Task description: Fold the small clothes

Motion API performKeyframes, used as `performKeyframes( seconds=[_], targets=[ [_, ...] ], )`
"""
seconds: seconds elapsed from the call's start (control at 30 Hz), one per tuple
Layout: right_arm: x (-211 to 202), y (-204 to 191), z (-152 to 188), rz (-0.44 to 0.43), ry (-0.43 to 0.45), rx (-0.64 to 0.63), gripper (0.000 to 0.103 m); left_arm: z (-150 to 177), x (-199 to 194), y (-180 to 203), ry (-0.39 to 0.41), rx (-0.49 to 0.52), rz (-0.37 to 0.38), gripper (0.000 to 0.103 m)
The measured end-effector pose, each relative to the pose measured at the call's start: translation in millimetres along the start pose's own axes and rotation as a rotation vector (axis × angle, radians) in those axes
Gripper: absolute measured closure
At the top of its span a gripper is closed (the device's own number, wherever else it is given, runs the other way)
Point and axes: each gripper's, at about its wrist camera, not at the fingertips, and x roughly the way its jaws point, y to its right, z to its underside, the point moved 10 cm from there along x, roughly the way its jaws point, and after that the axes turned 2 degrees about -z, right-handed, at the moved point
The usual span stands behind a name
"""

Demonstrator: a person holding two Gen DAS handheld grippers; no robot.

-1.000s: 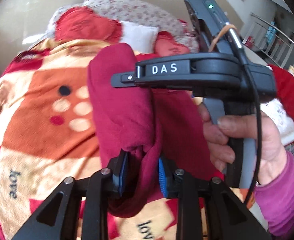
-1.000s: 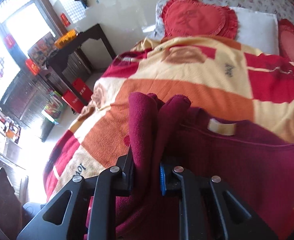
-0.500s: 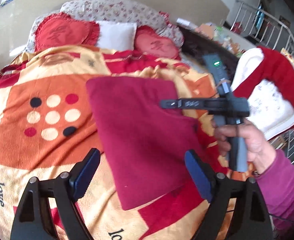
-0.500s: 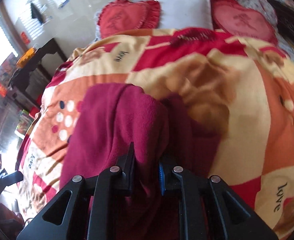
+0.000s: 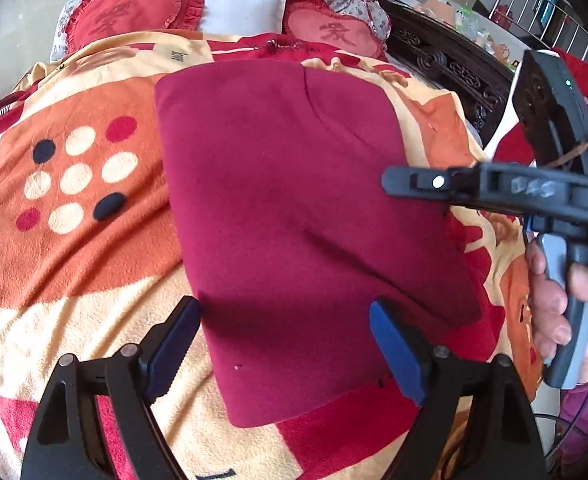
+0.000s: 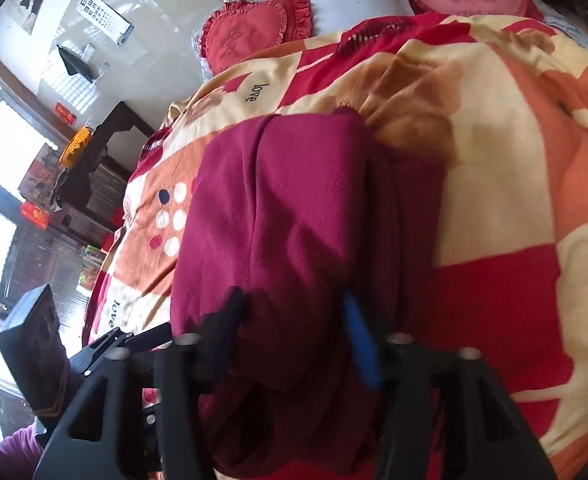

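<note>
A dark red fleece garment [image 5: 294, 208] lies folded into a flat rectangle on the patterned blanket [image 5: 74, 240]. My left gripper [image 5: 286, 348] is open and empty, its blue pads either side of the garment's near edge, just above it. My right gripper [image 6: 294, 328] is open, fingers spread over the garment's [image 6: 278, 216] right edge; its image is blurred. In the left wrist view the right gripper [image 5: 398, 182] hovers over the garment's right side, held by a hand [image 5: 554, 304].
Red heart cushions [image 5: 126, 20] and a white pillow [image 5: 242, 8] lie at the bed's head. A dark carved bed frame [image 5: 454, 68] and a railing are to the right. A dark side table [image 6: 106, 148] and windows are beyond the bed's left side.
Both grippers held bunched folds of the garment a second ago. The left let go first, then the right opened. The garment now lies flat and folded.
</note>
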Motion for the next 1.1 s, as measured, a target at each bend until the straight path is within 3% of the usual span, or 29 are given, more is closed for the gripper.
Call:
performKeyframes(
  seconds=[0.03,0.13,0.27,0.3,0.37,0.43,0.47,0.53,0.57,0.6,0.73,0.83,0.9,0.97,1.1],
  targets=[
    [-2,-1,1,0.022,0.005,-0.033,0.103,0,-3,3,0.002,0.005,0.008,0.014],
    [-27,0,-3,0.07,0.087,-0.098,0.103,-1,-9,12,0.024,0.033,0.019,0.014],
    [-10,22,8,0.084,0.04,-0.043,0.102,7,8,15,-0.025,0.058,-0.02,0.014],
    [-8,23,8,0.064,0.04,-0.027,0.1,9,10,15,-0.029,0.052,-0.021,0.014],
    [-16,24,-3,0.014,0.088,0.03,0.086,10,9,13,-0.015,0.045,-0.013,0.014],
    [-28,34,-22,0.041,0.173,0.08,0.073,11,11,11,-0.023,0.039,-0.01,0.014],
    [-30,38,-30,0.056,0.194,0.093,0.072,11,12,11,-0.026,0.037,-0.009,0.014],
    [-18,36,-44,0.044,0.176,0.083,0.073,12,12,11,-0.027,0.038,-0.011,0.014],
    [-9,36,-47,0.045,0.148,0.073,0.095,11,12,12,-0.027,0.039,-0.012,0.014],
    [-1,34,-50,0.056,0.126,0.053,0.103,12,11,13,-0.026,0.042,-0.01,0.014],
    [-12,30,-70,0.147,0.202,-0.064,0.103,14,11,16,-0.023,0.058,-0.002,0.013],
    [12,49,-66,0.225,0.151,-0.054,0.103,17,18,16,-0.04,0.059,-0.015,0.013],
    [10,50,-64,0.217,0.164,-0.055,0.103,19,20,15,-0.048,0.054,-0.017,0.013],
    [-9,45,-58,0.206,0.181,-0.033,0.093,20,21,13,-0.053,0.043,-0.013,0.013],
    [-34,18,-24,0.133,0.168,-0.047,0.086,21,20,11,-0.047,0.028,-0.014,0.013]
  ],
)
